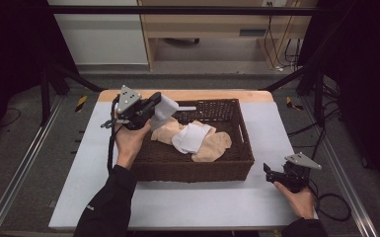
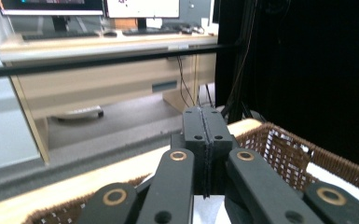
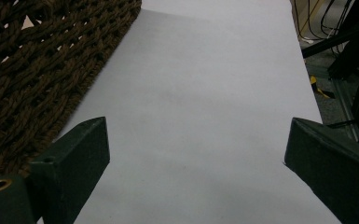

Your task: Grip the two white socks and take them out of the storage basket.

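A dark brown wicker basket (image 1: 197,165) sits on the white-topped table (image 1: 187,205), holding beige cloths (image 1: 212,146) and a white cloth (image 1: 191,137). The left gripper (image 1: 154,109), held in the person's left hand (image 1: 128,140), hangs above the basket's far-left corner with a pale grey cloth (image 1: 164,112) pinched at its fingers. The right gripper (image 1: 268,172) rests low on the table just beside the basket's near-right corner, in the right hand (image 1: 298,200).
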The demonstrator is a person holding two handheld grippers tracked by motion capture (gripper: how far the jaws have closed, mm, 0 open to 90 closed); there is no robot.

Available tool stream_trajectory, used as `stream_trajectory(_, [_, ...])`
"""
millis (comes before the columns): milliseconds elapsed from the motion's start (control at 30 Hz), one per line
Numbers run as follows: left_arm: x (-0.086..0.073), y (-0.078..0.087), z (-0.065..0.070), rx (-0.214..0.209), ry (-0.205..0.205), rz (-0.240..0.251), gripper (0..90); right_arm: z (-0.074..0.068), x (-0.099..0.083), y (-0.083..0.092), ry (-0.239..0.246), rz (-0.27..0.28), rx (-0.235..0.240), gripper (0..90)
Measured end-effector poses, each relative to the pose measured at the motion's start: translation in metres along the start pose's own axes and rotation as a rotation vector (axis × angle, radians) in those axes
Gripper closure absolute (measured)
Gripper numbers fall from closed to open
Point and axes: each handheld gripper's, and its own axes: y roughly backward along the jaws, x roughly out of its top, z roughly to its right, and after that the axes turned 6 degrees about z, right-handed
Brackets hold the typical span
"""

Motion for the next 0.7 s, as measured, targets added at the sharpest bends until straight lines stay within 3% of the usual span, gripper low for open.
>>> stream_trajectory(267, [0.023,0.019,0.005,-0.014,0.009,0.066,89.4,0.0,0.0,0.0,0.001,0.003,-0.002,6.9])
stream_trajectory(433, [0.043,0.04,0.006,-0.029,0.024,0.13,89.4,0.0,0.0,0.0,0.002,0.002,-0.001,6.9])
stream_trajectory(700, [0.057,0.062,0.001,-0.013,0.023,0.158,89.4,0.0,0.0,0.001,0.003,0.002,-0.002,7.0])
